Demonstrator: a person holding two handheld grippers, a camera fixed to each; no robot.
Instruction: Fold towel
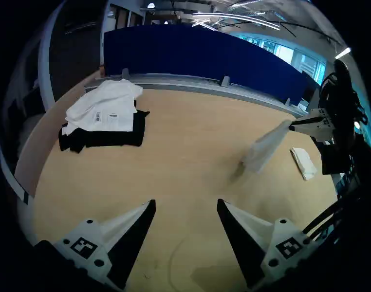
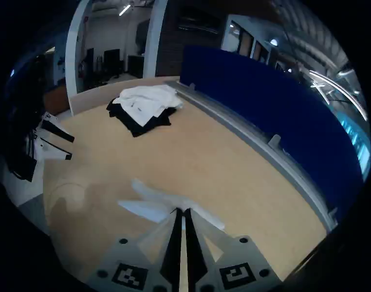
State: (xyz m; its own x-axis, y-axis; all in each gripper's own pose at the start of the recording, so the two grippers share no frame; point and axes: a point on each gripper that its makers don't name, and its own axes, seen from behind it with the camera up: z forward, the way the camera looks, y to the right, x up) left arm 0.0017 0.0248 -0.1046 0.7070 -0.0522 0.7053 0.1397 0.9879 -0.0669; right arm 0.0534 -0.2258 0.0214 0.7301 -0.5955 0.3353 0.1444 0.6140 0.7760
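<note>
Holding towel in my right gripper, jaws near closed on upper edge. Cloth hangs slanted over table. My left gripper spread wide, empty, well apart. From left jaws towel lies ahead-right. Lower corner is nearest catch, I judge.

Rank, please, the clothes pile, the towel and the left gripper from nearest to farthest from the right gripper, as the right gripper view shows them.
1. Towel: pinched in the right gripper, right at its tips.
2. Left gripper: off to the left, by the table edge.
3. Clothes pile: ahead, at the table's far end.
</note>
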